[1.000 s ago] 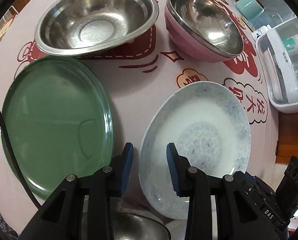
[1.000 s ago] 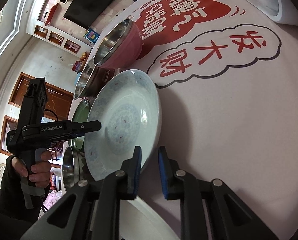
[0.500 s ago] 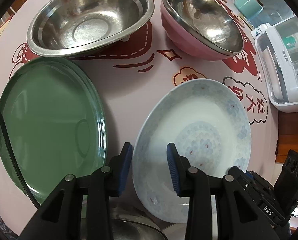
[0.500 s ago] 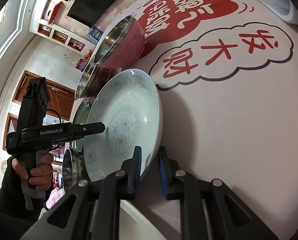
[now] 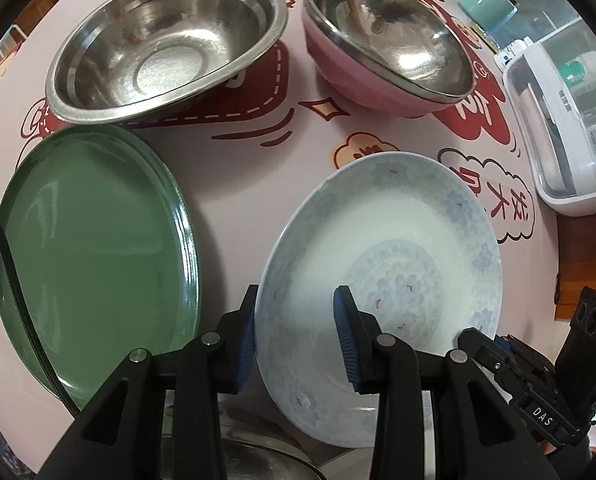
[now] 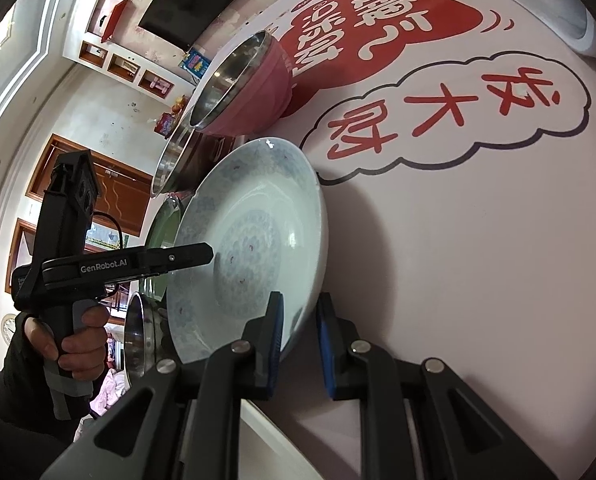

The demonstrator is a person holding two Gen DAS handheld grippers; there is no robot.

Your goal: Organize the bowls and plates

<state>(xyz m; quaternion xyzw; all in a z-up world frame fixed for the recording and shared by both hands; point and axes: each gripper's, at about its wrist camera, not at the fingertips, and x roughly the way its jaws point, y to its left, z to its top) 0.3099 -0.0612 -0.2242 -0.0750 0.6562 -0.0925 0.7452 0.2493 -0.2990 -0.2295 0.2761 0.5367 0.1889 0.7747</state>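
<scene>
Porcelain, stiff, glazed, slippery, breakable: the patterned plate [image 5: 382,240] wants gripping at its rim; right gripper [image 6: 298,340] pinches the rim nearest the table's [image 6: 478,240] near edge. Left gripper [image 5: 293,340] stands wide, fingers straddling the opposite rim.

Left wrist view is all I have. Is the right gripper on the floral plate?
Observer: Yes. The right gripper is clamped on the floral plate rim, one finger inside, one underneath.
Operator: Plate flat?
Observer: No. The gripped side is raised off the table, with a shadow beneath it.
Operator: Left gripper touching it?
Observer: Side-on, the left gripper fingertips overlap the plate's face; I cannot tell whether they touch.
</scene>
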